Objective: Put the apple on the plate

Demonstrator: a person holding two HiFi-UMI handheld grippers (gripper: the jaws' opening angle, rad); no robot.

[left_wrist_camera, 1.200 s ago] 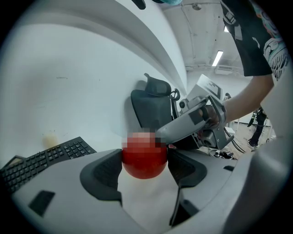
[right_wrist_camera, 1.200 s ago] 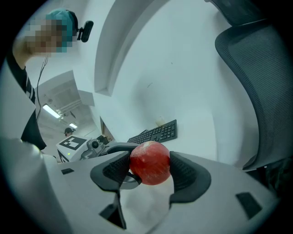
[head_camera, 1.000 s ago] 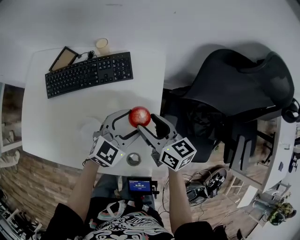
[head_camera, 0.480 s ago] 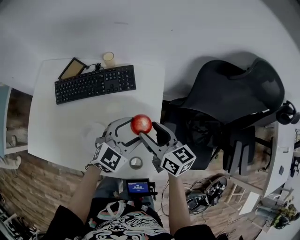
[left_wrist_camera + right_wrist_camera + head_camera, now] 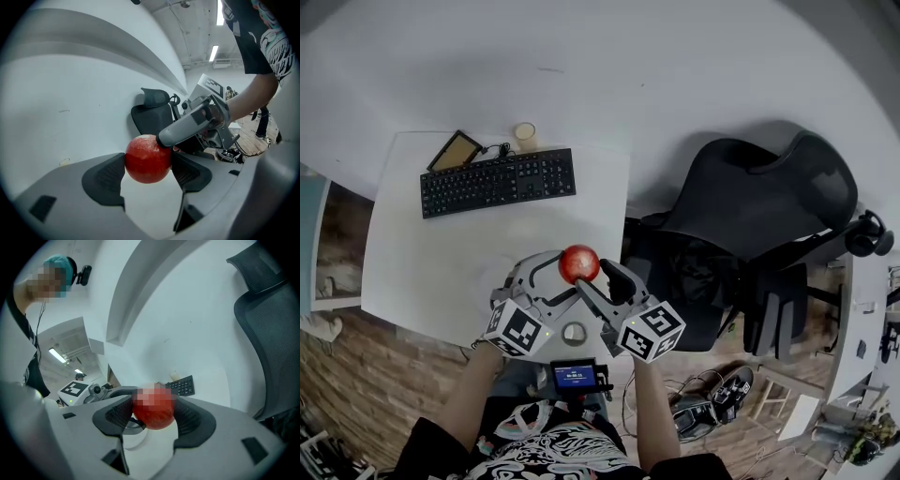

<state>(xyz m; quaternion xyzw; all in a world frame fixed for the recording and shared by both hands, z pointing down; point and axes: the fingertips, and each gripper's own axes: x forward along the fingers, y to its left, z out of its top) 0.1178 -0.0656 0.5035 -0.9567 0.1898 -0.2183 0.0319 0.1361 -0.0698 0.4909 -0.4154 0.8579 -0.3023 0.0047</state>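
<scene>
I hold the apple (image 5: 578, 264) up off the worktop (image 5: 422, 253), on the near side of the keyboard (image 5: 499, 182) and a little to its right, over the corner closest to my body. Both pairs of jaws are on it at once. My left gripper (image 5: 147, 162) has a pad pressed to each flank of the fruit. My right gripper (image 5: 154, 411) is closed on it the same way from the other side, with one of its fingers lying against the top of the apple in the left gripper view.

I cannot pick the plate out with any certainty. The worktop nearer than the keyboard is white, and only a pale curved edge shows under the apple in the right gripper view.

The double hold is the main risk, I judge. If one hand pulls away before its jaws part, the round, smooth skin may twist in the other pads and squirt free. If both let go together, it drops. From this corner a loose apple could roll off the edge towards the chair (image 5: 750, 216), far right of the keyboard. Setting it down by guess could also miss a plate I can barely see.
</scene>
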